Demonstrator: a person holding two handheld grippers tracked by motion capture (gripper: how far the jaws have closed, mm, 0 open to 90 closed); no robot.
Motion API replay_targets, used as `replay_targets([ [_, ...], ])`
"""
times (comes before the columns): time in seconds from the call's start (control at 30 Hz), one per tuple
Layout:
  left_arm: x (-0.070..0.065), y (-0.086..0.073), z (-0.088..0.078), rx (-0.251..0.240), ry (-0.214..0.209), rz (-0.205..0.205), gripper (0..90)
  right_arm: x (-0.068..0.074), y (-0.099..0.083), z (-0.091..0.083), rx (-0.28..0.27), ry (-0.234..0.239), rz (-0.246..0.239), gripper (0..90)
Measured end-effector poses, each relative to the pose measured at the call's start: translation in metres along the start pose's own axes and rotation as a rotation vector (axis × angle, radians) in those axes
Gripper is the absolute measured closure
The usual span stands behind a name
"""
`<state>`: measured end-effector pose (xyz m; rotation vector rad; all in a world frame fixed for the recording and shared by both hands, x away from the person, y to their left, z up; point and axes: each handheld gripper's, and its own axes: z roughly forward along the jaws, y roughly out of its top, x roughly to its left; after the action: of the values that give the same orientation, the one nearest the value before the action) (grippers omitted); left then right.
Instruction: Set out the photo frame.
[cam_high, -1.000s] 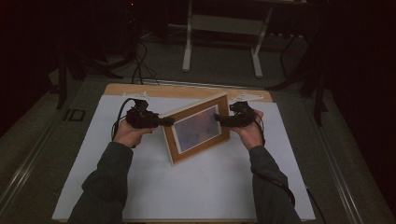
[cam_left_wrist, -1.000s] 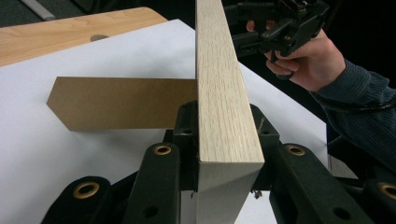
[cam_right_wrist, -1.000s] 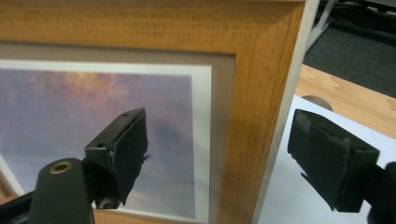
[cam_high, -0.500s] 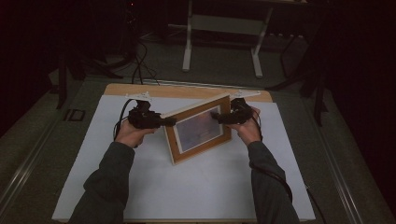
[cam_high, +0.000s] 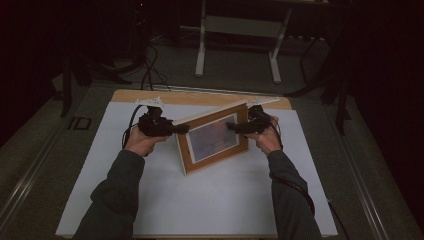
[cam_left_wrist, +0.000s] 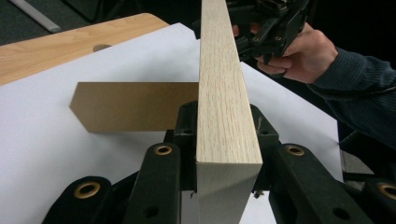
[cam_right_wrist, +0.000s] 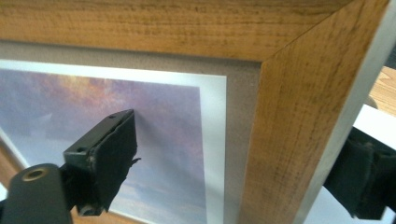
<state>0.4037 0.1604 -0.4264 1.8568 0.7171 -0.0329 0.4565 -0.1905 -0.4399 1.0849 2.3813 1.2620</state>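
A wooden picture frame (cam_high: 212, 142) with a purple sky print stands tilted on the white sheet (cam_high: 200, 200), held between both hands. My left gripper (cam_high: 182, 129) is shut on its left edge. In the left gripper view both jaws clamp the pale side of the frame (cam_left_wrist: 224, 93), and the brown stand flap (cam_left_wrist: 130, 112) sticks out behind. My right gripper (cam_high: 235, 126) grips the frame's right side. In the right gripper view one pad (cam_right_wrist: 109, 154) lies on the glass and the other jaw sits behind the frame (cam_right_wrist: 289, 93).
The white sheet covers a wooden tabletop whose bare strip (cam_high: 200, 97) shows at the far edge. A metal stand (cam_high: 237, 30) and cables (cam_high: 150, 65) lie on the dark floor beyond. Open sheet extends in front of the frame.
The frame has tipped more upright, its top edge showing longer across the view. The right hand shifted slightly towards the frame; the left hand stayed put.
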Motion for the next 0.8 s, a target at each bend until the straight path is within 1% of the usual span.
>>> replay_targets([
  [0.03, 0.001, 0.001, 0.001, 0.004, 0.008, 0.004, 72.2, -0.001, -0.001, -0.002, 0.000, 0.008, 0.004, 14.8],
  [0.1, 0.001, 0.002, 0.002, 0.003, 0.024, 0.007, 72.4, -0.002, -0.004, -0.006, 0.001, 0.006, 0.004, 19.8],
  [0.13, 0.001, 0.002, 0.002, 0.003, 0.024, 0.007, 72.5, -0.002, -0.004, -0.006, 0.001, 0.006, 0.004, 19.8],
  [0.17, 0.002, 0.002, 0.003, 0.001, 0.043, 0.016, 72.6, -0.004, -0.007, -0.011, 0.001, 0.013, 0.003, 26.6],
  [0.23, 0.004, 0.001, 0.003, -0.005, 0.041, 0.017, 72.7, -0.007, -0.010, -0.016, -0.003, 0.021, 0.008, 33.4],
  [0.27, 0.005, 0.001, 0.003, -0.009, 0.036, 0.016, 72.6, -0.009, -0.012, -0.018, -0.006, 0.029, 0.010, 35.3],
  [0.37, 0.006, 0.000, 0.003, -0.019, 0.028, 0.016, 72.1, -0.011, -0.017, -0.024, -0.015, 0.047, 0.015, 39.2],
  [0.5, 0.008, -0.001, 0.003, -0.033, 0.026, -0.005, 70.5, -0.012, -0.021, -0.027, -0.021, 0.060, 0.018, 44.3],
  [0.53, 0.008, -0.001, 0.003, -0.033, 0.026, -0.005, 69.9, -0.012, -0.021, -0.027, -0.021, 0.060, 0.018, 44.3],
  [0.57, 0.006, 0.000, 0.003, -0.033, 0.041, -0.018, 69.9, -0.013, -0.022, -0.028, -0.022, 0.063, 0.023, 45.4],
  [0.6, 0.004, 0.000, 0.001, -0.032, 0.060, -0.026, 67.8, -0.015, -0.023, -0.028, -0.026, 0.065, 0.030, 46.0],
  [0.63, 0.001, -0.001, -0.001, -0.041, 0.068, -0.029, 61.6, -0.016, -0.023, -0.027, -0.033, 0.070, 0.034, 45.1],
  [0.67, 0.000, -0.003, -0.003, -0.049, 0.066, -0.035, 60.0, -0.016, -0.024, -0.026, -0.036, 0.071, 0.038, 42.8],
  [0.7, -0.002, -0.006, -0.005, -0.057, 0.065, -0.045, 58.5, -0.017, -0.024, -0.025, -0.037, 0.070, 0.037, 38.5],
  [0.77, -0.005, -0.012, -0.010, -0.061, 0.079, -0.057, 56.7, -0.019, -0.026, -0.021, -0.017, 0.068, 0.036, 30.2],
  [0.8, -0.006, -0.016, -0.011, -0.060, 0.087, -0.063, 56.3, -0.020, -0.027, -0.019, -0.003, 0.076, 0.034, 28.7],
])
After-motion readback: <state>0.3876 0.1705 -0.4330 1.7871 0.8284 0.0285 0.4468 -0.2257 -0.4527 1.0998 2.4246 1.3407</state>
